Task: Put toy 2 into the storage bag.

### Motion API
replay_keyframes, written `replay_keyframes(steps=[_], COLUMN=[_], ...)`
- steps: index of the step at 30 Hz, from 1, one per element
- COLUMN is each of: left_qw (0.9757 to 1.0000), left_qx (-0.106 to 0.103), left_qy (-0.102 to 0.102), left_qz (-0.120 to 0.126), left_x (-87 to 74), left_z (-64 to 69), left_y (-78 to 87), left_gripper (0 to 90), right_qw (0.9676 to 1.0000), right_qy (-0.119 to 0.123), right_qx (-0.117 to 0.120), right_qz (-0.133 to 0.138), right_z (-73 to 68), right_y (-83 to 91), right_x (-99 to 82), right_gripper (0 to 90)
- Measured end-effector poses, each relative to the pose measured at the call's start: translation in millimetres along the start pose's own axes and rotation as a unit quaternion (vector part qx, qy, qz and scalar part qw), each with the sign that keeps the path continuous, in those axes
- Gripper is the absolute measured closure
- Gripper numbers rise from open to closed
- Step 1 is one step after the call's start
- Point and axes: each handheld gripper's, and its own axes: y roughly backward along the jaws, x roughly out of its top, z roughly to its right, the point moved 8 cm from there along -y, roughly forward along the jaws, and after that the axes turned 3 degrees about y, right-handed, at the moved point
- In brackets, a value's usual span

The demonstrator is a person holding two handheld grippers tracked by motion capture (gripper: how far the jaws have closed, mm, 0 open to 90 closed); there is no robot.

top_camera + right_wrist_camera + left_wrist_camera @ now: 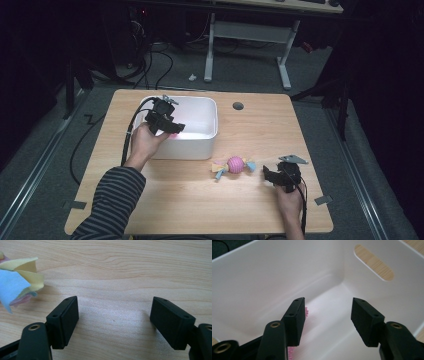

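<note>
A white plastic bin [209, 131] stands on the wooden table at the back left. My left gripper [176, 128] hangs open over the bin's inside, its jaws apart above the white floor [329, 322]. A pink spiky thing [306, 312] lies on that floor, mostly hidden behind the left jaw. A pink ball toy with blue and yellow cloth tails [235, 164] lies on the table in front of the bin. My right gripper [267, 174] rests low to the toy's right, open and empty, with the cloth tails [17, 277] just off its left jaw.
The bin has a slot handle [374, 262] in its side wall. A round cable hole [238, 105] sits in the table behind the bin. Bare wood [200, 200] spreads along the table's front. A desk frame and cables stand on the floor beyond.
</note>
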Motion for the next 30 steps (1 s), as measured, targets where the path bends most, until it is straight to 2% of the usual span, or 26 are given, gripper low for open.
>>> replay_keyframes(steps=[2, 3, 5, 6, 9, 12, 16, 25, 30], left_qw=[1.0, 0.9999, 0.9998, 0.9996, 0.9995, 0.9988, 0.9983, 0.9965, 0.996], left_qx=[-0.001, -0.002, -0.003, -0.003, -0.004, -0.006, -0.005, -0.004, -0.001], left_qy=[-0.001, -0.002, -0.002, -0.002, -0.002, -0.001, 0.002, 0.013, 0.005], left_qz=[0.004, 0.015, 0.018, 0.027, 0.032, 0.048, 0.058, 0.083, 0.09], left_x=[0.3, 0.7, 0.7, -0.1, -1.4, -4.1, -7.4, -23.1, -32.3], left_z=[0.6, 1.9, 2.2, 2.5, 2.8, 3.2, 3.2, 1.7, 5.8], left_y=[2.7, 10.2, 12.7, 19.8, 25.6, 37.2, 44.3, 63.9, 70.9], left_gripper=[43.3, 42.2, 40.7, 39.4, 37.9, 36.7, 35.6, 33.5, 32.1], right_qw=[1.0, 1.0, 1.0, 1.0, 1.0, 1.0, 1.0, 1.0, 1.0], right_qy=[0.0, 0.0, 0.0, 0.0, 0.0, 0.0, 0.0, 0.0, 0.0], right_qx=[0.0, 0.0, 0.0, 0.0, 0.0, 0.0, 0.0, 0.0, 0.0], right_qz=[0.0, 0.0, 0.0, 0.0, 0.0, 0.0, 0.0, 0.0, 0.0], right_z=[0.0, 0.0, 0.0, 0.0, 0.0, 0.0, 0.0, -0.1, -0.1], right_y=[0.0, 0.0, 0.0, 0.0, 0.0, 0.0, 0.0, 0.0, 0.0], right_x=[0.0, 0.0, 0.0, 0.0, 0.0, 0.0, 0.0, 0.0, 0.0], right_gripper=[23.1, 23.1, 23.1, 23.1, 23.1, 23.1, 23.1, 23.1, 23.1])
